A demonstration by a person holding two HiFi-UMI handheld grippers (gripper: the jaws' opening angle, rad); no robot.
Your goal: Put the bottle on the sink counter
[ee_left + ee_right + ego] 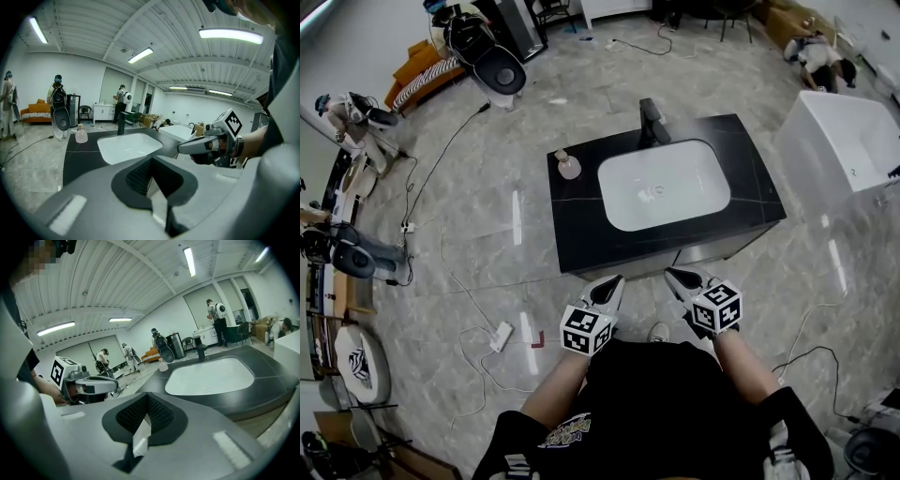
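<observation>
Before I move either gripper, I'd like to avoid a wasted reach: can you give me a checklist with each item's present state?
1. Bottle upright on the sink counter, at its far left corner: ok.
2. Bottle apart from the basin and the faucet: ok.
3. Left gripper holding nothing, jaws together: ok.
4. Right gripper holding nothing, jaws together: ok.
5. Jaws opened for a grasp: not ok.
6. Bottle cap tight: cannot tell.

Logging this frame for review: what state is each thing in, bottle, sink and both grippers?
Bottle: upright on the counter, no gripper touching it.
Basin: empty.
Faucet: no water running.
Left gripper: shut, empty.
Right gripper: shut, empty.
</observation>
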